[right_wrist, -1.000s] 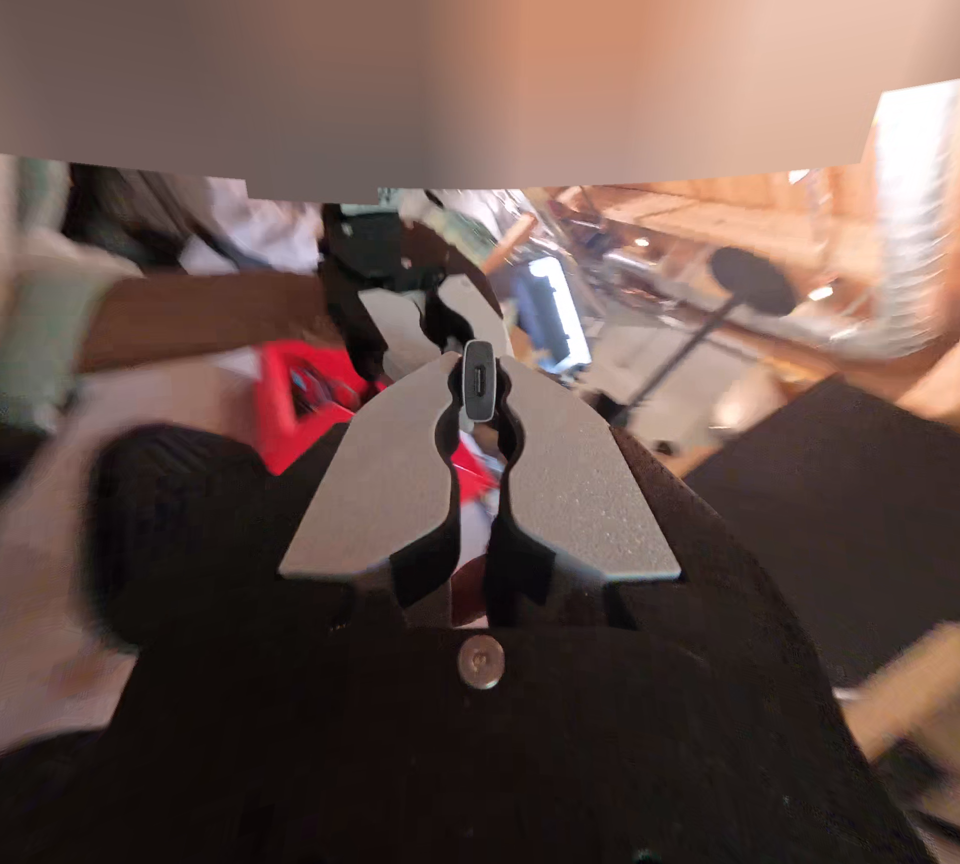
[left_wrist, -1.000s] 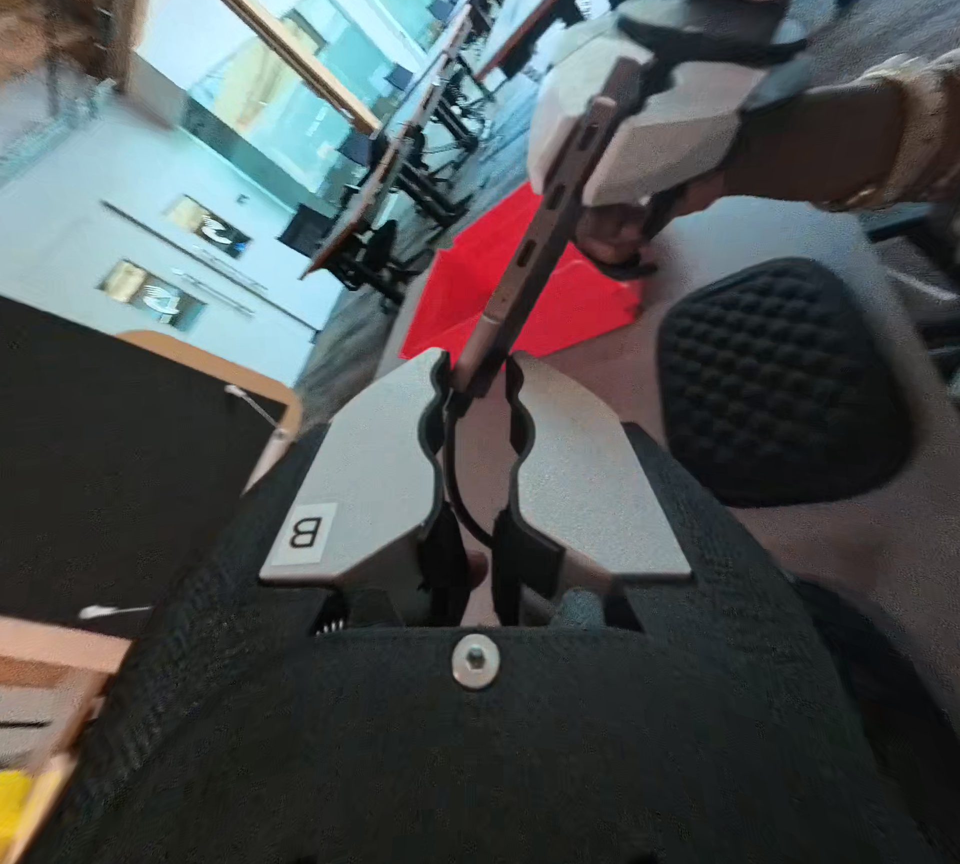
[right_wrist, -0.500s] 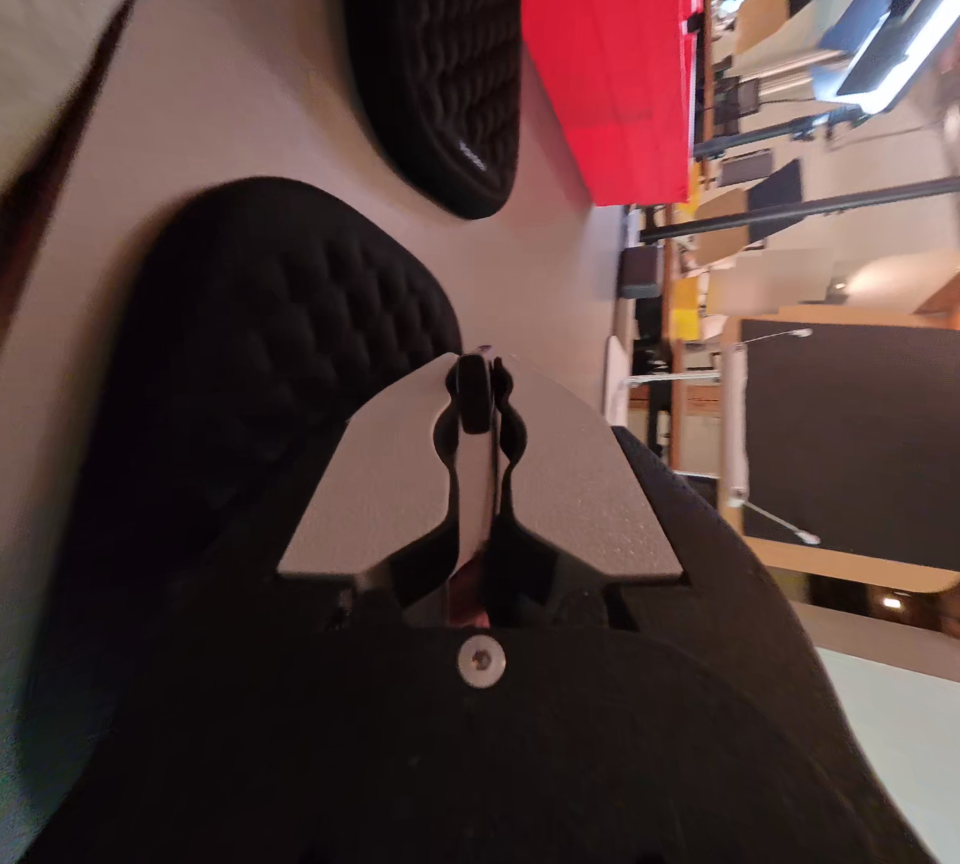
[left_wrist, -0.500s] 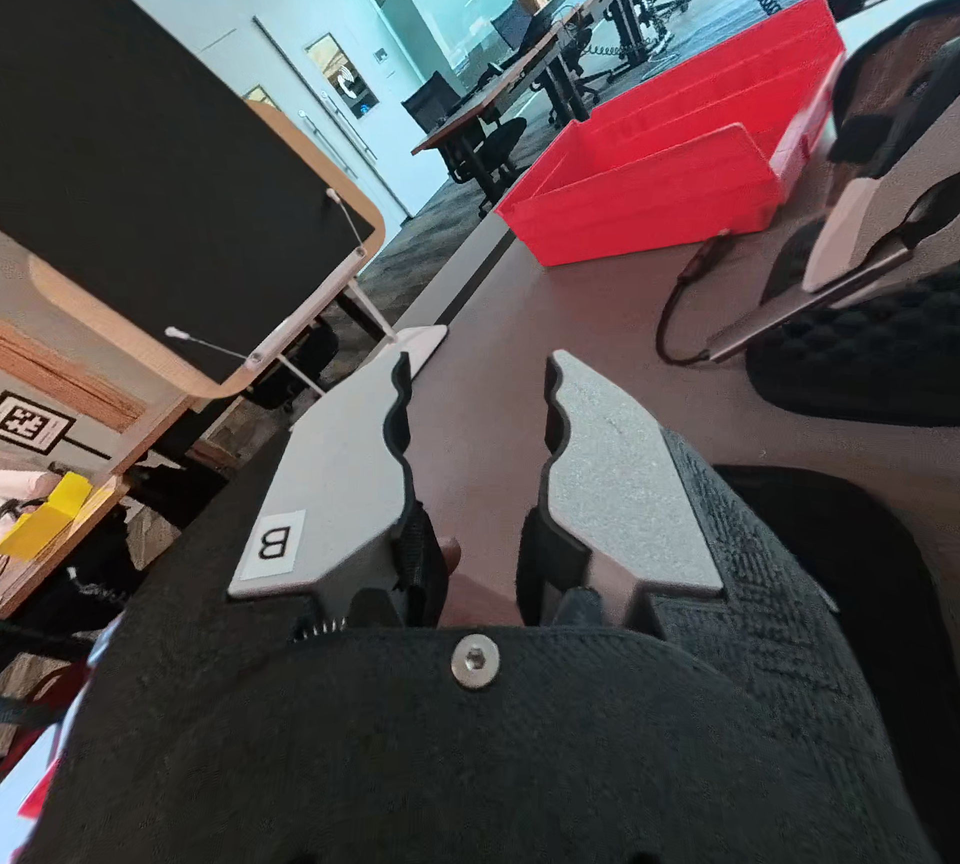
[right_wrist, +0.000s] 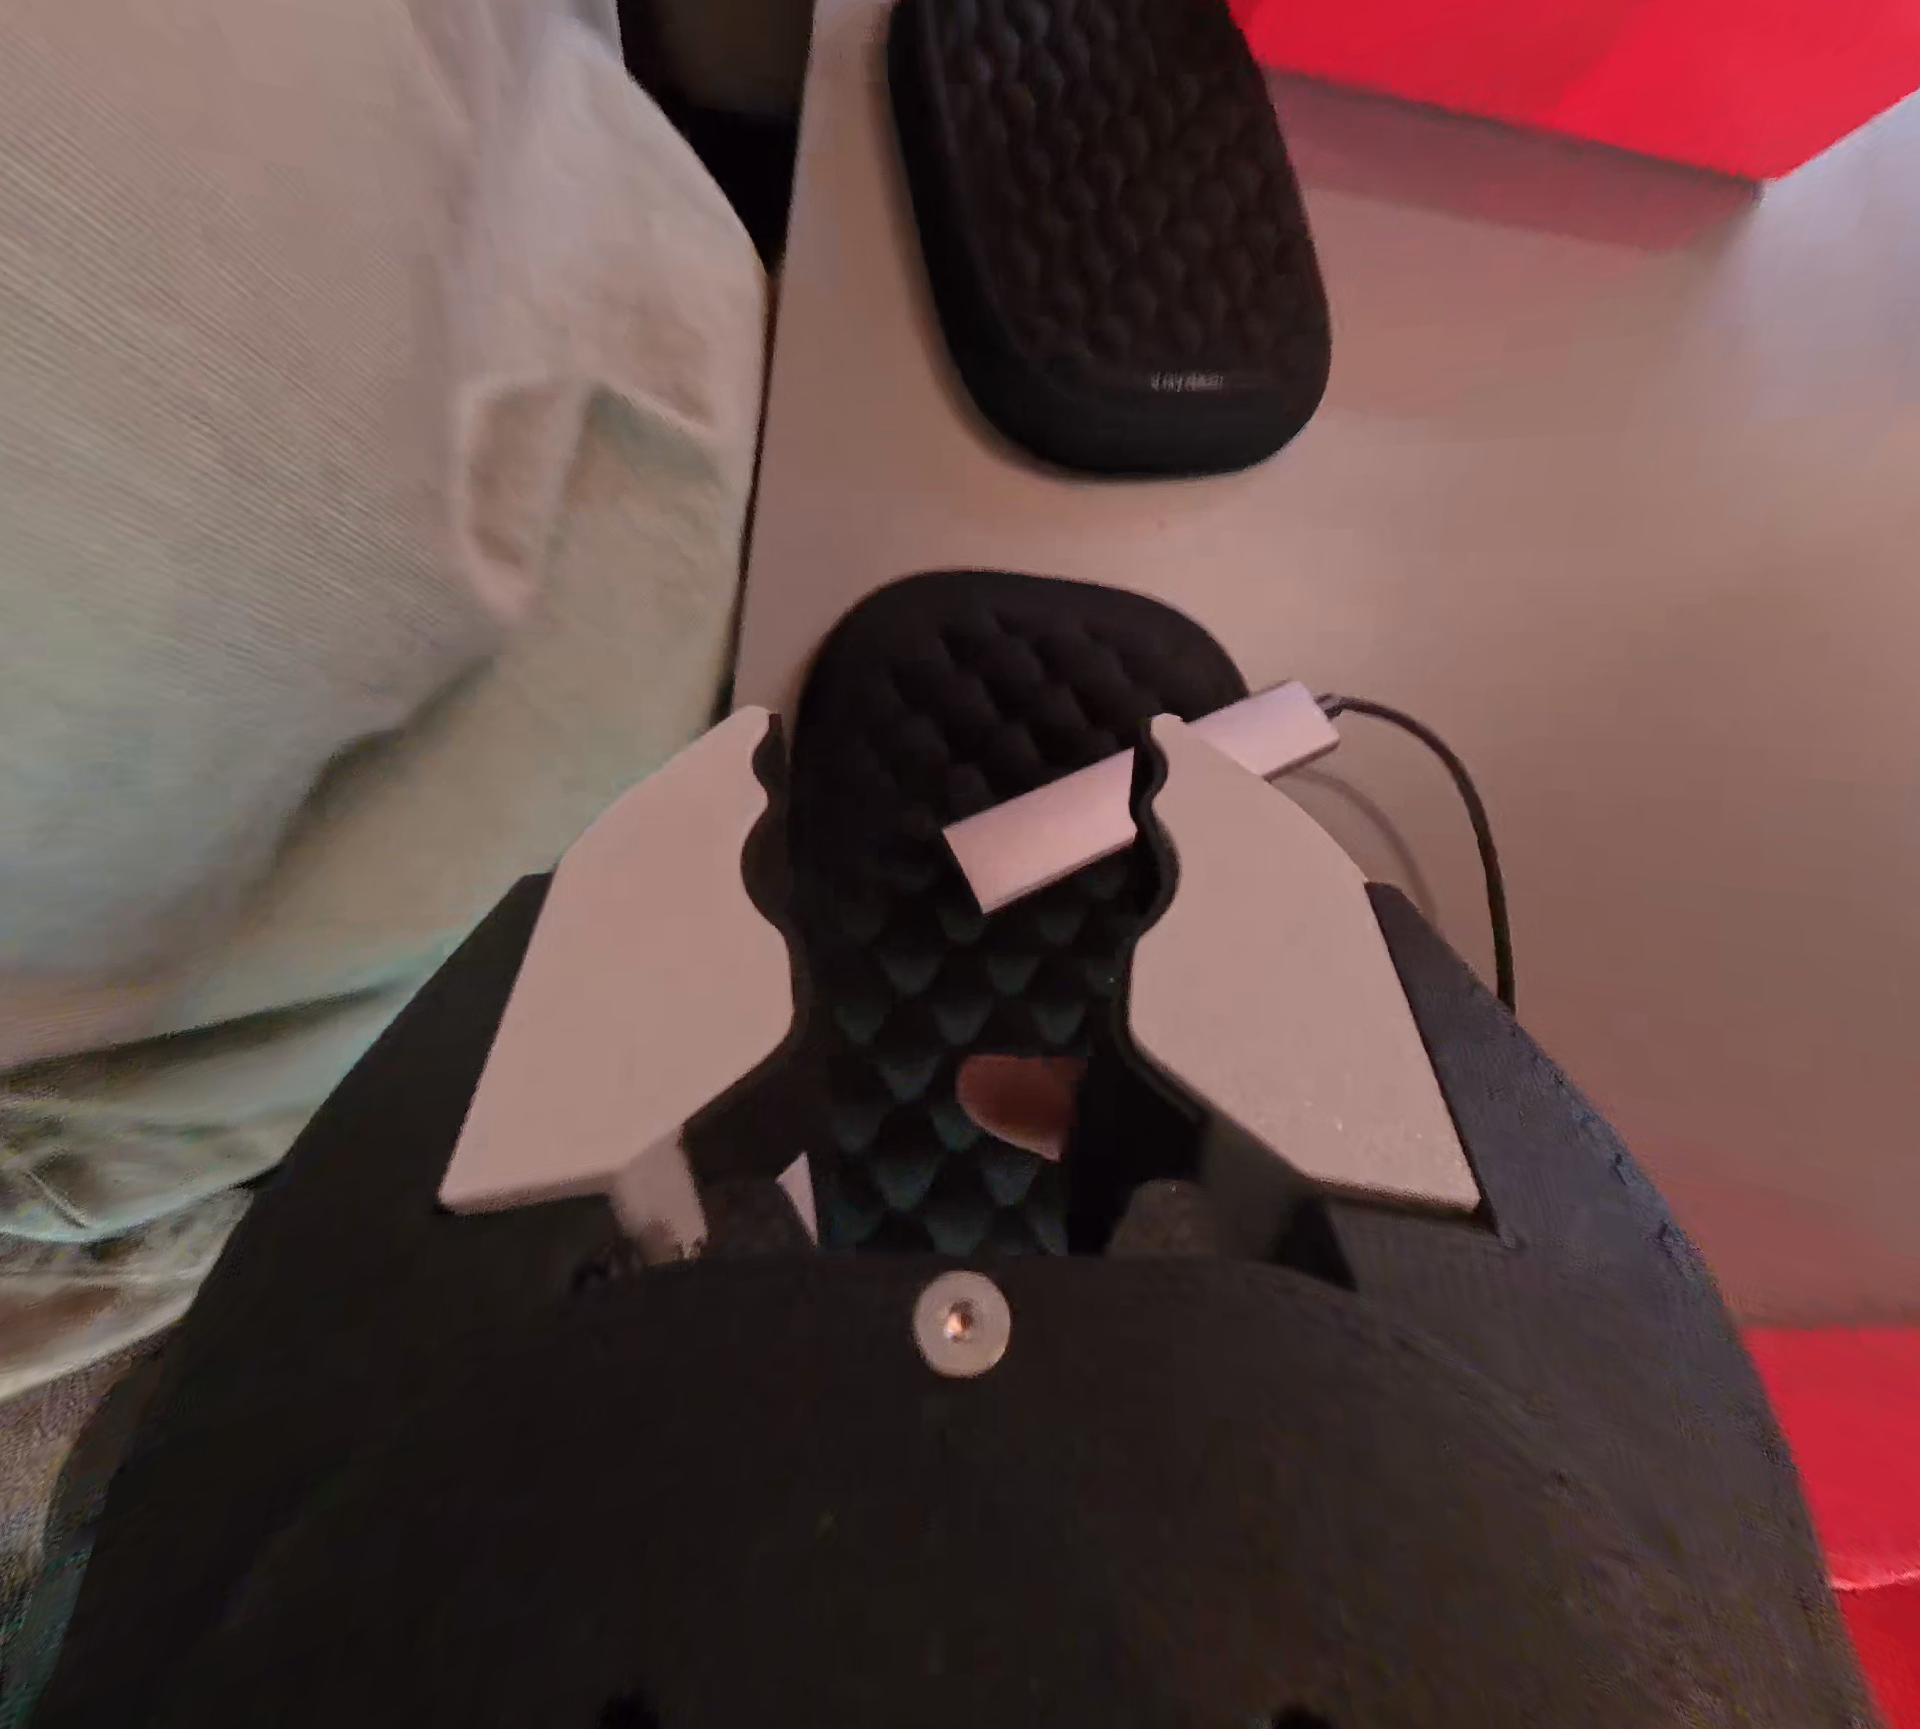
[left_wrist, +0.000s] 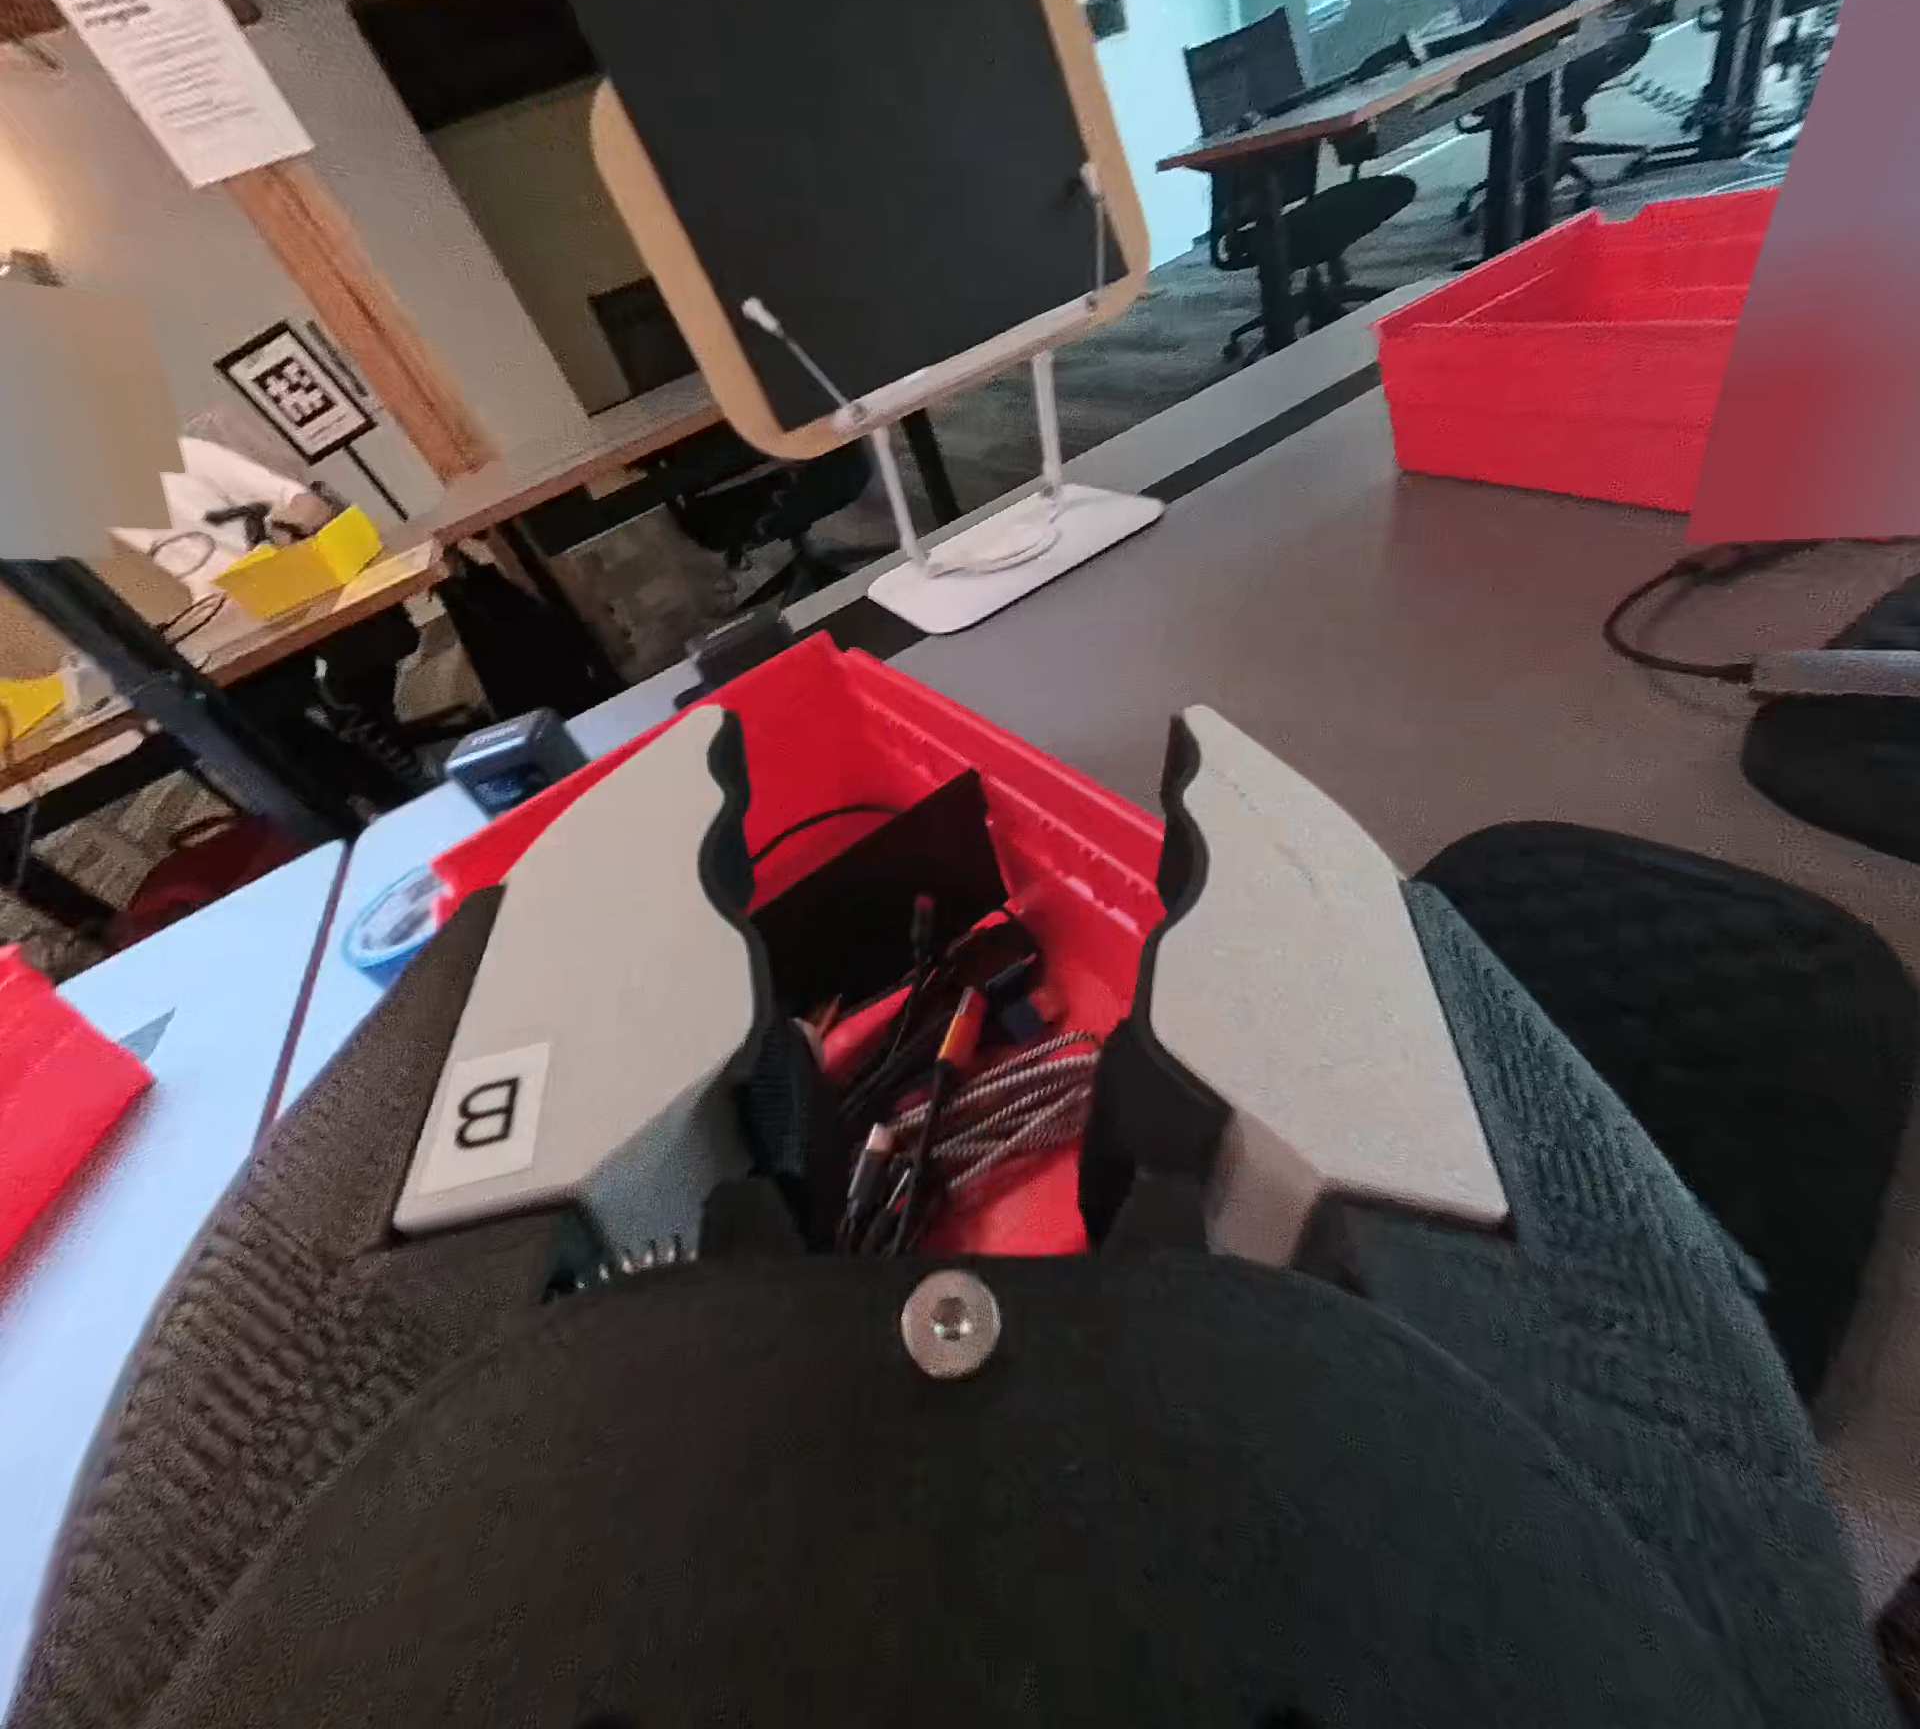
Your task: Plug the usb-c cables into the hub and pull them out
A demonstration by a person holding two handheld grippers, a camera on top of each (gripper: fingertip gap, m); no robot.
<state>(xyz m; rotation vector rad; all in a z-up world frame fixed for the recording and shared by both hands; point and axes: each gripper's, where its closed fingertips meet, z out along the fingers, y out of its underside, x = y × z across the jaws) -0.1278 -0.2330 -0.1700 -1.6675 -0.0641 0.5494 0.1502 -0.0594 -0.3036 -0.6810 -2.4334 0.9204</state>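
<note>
While both spread wide, left tool [left_wrist: 951, 744] overhangs red bin [left_wrist: 883, 734].

We count two grippers: the left gripper [left_wrist: 951, 806] and the right gripper [right_wrist: 961, 780], each with two pale grey fingers spread apart. We see one slim silver rectangular hub [right_wrist: 1049, 838] with one thin black cable [right_wrist: 1475, 838] leading from it. Two black quilted oval pads [right_wrist: 1101, 204] lie on one grey table [right_wrist: 1558, 536]. In the left wrist view we count three red plastic bins [left_wrist: 1558, 349], and the nearest bin [left_wrist: 904, 744] holds a tangle of cables [left_wrist: 966, 1087], too many to count.
</note>
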